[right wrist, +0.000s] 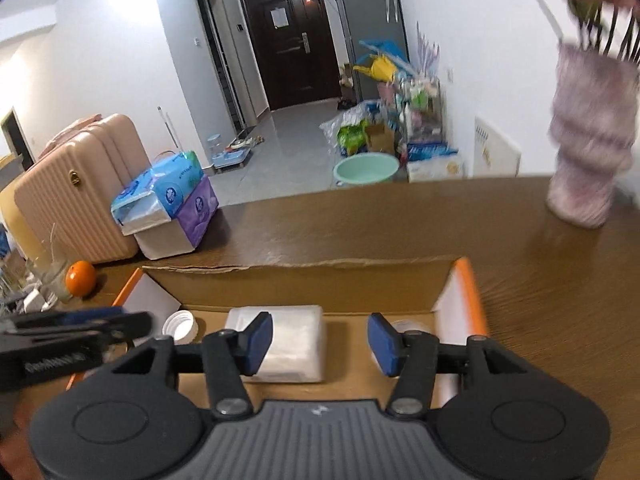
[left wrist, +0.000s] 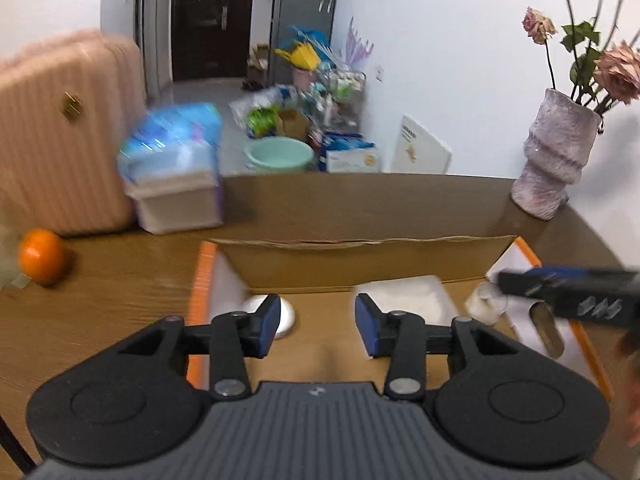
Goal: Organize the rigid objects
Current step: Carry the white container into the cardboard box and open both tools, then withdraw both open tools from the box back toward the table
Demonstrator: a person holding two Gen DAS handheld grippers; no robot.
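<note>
Two tongs gaping | left view only: silver disc (left wrist: 276, 318) in box (left wrist: 360, 258)

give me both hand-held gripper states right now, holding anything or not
Left hand-held gripper: open, nothing between its pads, above the cardboard box.
Right hand-held gripper: open, holding nothing, over the same box.

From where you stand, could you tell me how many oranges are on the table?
1. The orange sits on the wooden table outside the cardboard box, off its left side, in front of the pink suitcase. Others may be hidden behind the clutter there.
</note>
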